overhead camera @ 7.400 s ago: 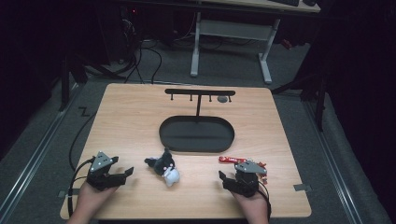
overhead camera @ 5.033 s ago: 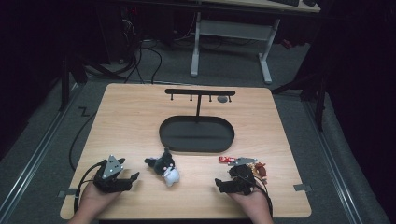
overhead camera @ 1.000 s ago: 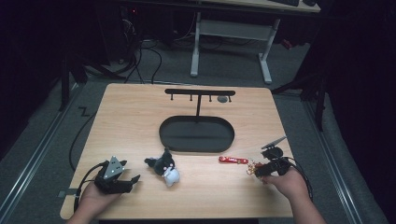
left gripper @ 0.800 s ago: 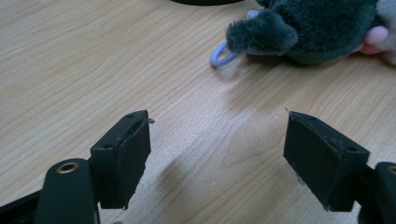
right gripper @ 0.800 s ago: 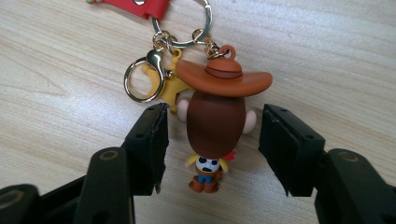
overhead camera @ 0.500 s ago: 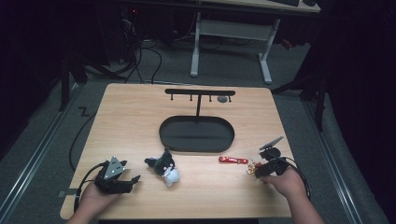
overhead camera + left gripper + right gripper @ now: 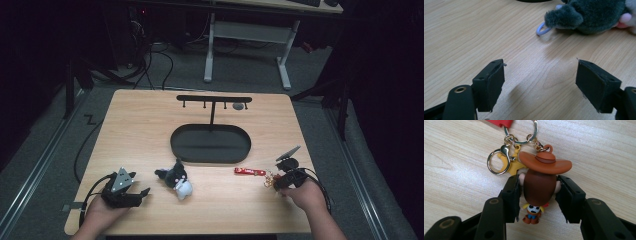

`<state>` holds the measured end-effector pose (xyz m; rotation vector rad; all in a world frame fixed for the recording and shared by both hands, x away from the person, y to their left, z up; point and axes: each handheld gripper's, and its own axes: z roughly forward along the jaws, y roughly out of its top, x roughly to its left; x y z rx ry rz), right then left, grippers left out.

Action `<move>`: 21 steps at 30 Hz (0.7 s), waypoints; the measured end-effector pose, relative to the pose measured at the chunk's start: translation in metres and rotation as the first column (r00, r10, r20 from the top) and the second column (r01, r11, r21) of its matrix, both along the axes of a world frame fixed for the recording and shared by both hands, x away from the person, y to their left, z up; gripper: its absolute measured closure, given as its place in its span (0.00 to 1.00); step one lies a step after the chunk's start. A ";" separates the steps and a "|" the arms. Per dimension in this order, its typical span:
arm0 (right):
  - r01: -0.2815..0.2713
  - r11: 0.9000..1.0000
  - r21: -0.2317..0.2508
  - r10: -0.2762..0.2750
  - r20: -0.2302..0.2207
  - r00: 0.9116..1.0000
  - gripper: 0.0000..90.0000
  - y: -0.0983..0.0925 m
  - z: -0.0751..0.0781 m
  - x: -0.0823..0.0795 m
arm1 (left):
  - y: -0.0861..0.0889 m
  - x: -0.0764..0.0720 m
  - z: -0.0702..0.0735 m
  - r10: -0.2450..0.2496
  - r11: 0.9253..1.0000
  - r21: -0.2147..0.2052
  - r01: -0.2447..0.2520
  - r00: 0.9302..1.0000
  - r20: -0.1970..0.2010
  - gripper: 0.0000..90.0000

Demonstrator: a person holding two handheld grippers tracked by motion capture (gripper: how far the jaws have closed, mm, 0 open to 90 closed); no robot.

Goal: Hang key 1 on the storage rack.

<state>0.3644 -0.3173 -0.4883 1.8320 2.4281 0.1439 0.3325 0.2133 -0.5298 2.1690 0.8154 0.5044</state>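
Note:
A cowboy figure [image 7: 539, 187] with a brown hat hangs on a keychain [image 7: 271, 180] with a red strap [image 7: 250, 172] and gold rings, lying at the table's front right. My right gripper [image 7: 537, 185] has just been closing and its pads now press on both sides of the figure's head. In the high view the right gripper [image 7: 278, 183] sits at the keychain's right end. My left gripper [image 7: 141, 193] rests at the front left, open, its jaws [image 7: 540, 75] over bare wood. A grey and white plush [image 7: 176, 180] with a pale blue ring [image 7: 542, 28] lies just beyond it.
A black hook stand [image 7: 212, 100] rises from a black oval base [image 7: 210, 145] at the table's middle. A small grey thing [image 7: 238, 106] hangs at the bar's right end. The table's front edge is close behind both hands.
Since the earliest frames my right hand has moved from in front of the keychain to its right end. Over the last second both hands have kept still.

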 end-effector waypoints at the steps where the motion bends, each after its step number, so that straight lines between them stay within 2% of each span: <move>1: 0.000 1.000 0.000 0.000 0.000 1.000 0.62 0.000 0.000 0.000 | 0.000 0.000 0.000 0.000 1.000 0.000 0.000 1.000 0.000 0.26; 18: -0.003 1.000 -0.006 0.003 0.013 1.000 0.62 0.001 0.001 -0.001 | -0.001 0.000 -0.001 -0.001 1.000 0.005 0.001 1.000 -0.002 0.26; 21: -0.006 1.000 0.026 0.005 0.029 1.000 0.62 0.000 0.011 -0.001 | -0.001 0.001 -0.002 0.000 1.000 0.009 0.000 1.000 -0.005 0.26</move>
